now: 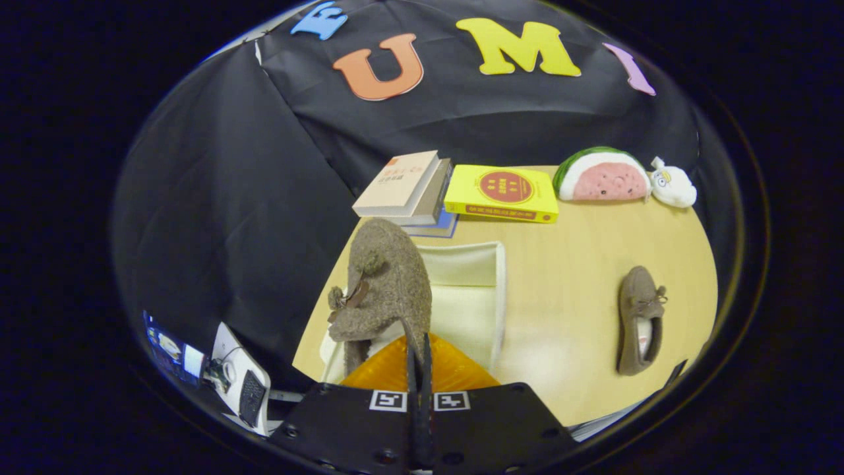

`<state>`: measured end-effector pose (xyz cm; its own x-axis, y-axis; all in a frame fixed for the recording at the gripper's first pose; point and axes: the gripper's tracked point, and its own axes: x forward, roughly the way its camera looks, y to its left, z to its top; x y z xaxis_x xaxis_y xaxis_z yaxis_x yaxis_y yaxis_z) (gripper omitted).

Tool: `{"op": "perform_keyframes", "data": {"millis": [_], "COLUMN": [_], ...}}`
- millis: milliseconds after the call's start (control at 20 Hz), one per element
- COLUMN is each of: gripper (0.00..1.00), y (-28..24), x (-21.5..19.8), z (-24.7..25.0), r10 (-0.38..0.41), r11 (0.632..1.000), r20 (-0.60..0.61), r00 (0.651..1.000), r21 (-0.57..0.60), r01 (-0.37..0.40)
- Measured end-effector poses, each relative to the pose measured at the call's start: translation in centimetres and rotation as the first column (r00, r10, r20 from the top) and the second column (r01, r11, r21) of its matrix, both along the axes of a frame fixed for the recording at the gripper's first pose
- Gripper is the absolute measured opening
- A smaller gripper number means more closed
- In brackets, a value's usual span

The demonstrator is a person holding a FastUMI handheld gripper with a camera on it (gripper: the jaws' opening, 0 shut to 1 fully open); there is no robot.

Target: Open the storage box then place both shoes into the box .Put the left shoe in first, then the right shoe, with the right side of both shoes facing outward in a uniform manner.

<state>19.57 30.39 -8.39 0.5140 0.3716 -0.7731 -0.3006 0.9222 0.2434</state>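
Brown fuzzy shoe (386,284) hangs pinched by its collar in the tool (418,359), fingers closed on it, held above the open white storage box (471,290) near the desk's (567,264) left edge. Second shoe (639,320) lies on the desk well right of the box. Books (455,191) and plush toys (623,177) at far side.

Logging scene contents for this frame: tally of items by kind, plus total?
Shoes: 2, one held in the gripper above the box, one lying on the table
Storage box: 1, open
Books: 4, a stack of three and a yellow one
Plush toys: 2, watermelon, small white one
Total: 9
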Motion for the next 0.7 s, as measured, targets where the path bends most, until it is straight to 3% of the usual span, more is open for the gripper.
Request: {"op": "perform_keyframes", "data": {"millis": [250, 700], "gripper": [0.0, 0.0], "y": [2.4, 4.5], "x": [1.9, 1.2], "z": [-5.4, -12.9], "r10": [-0.092, -0.063], "r11": [0.996, 0.993], "r20": [-0.038, -0.151], "r00": [0.995, 0.987], "r21": [-0.016, -0.111], "r01": [0.092, 0.047]}}
